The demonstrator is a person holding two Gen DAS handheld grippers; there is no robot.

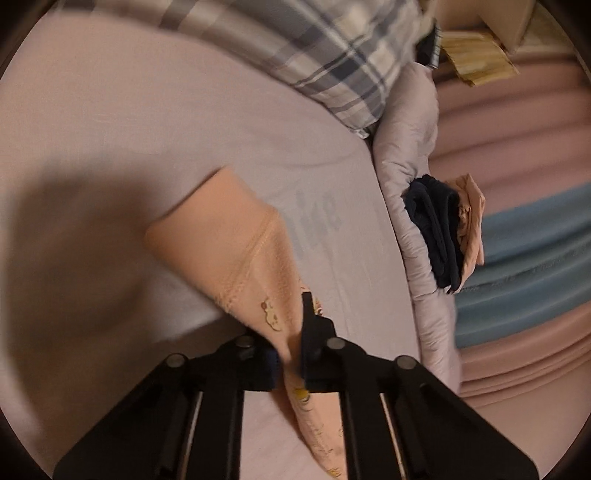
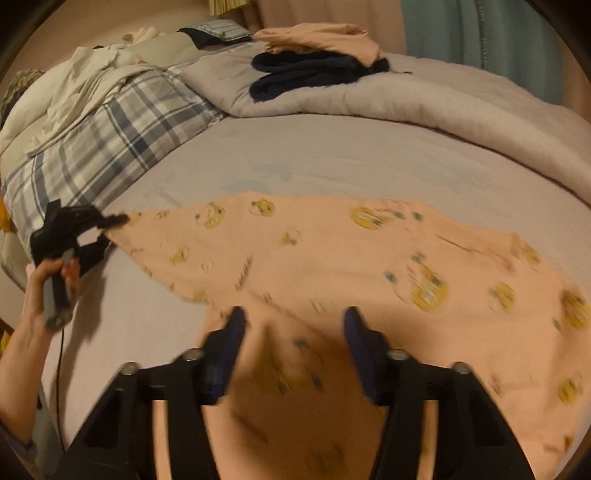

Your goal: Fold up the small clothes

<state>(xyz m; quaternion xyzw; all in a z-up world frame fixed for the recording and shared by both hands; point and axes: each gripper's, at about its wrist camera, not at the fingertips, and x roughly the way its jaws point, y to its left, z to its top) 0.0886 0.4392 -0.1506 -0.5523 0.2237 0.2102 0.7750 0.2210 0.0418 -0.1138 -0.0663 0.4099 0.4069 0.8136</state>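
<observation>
Fingers of my left gripper [image 1: 295, 332] are clamped together on one corner of a peach cotton garment printed with yellow cartoon figures [image 2: 332, 251], lifting that corner off the pale lilac bedsheet [image 2: 295, 155]. My right gripper [image 2: 293, 332] hovers over the garment's near edge, jaws apart, cloth beneath them but not pinched. Farther off, a folded navy cloth [image 2: 306, 74] and a folded peach piece [image 2: 317, 35] rest on the grey quilt [image 2: 443, 99]; a plaid pillow [image 2: 110, 147] lies left.
</observation>
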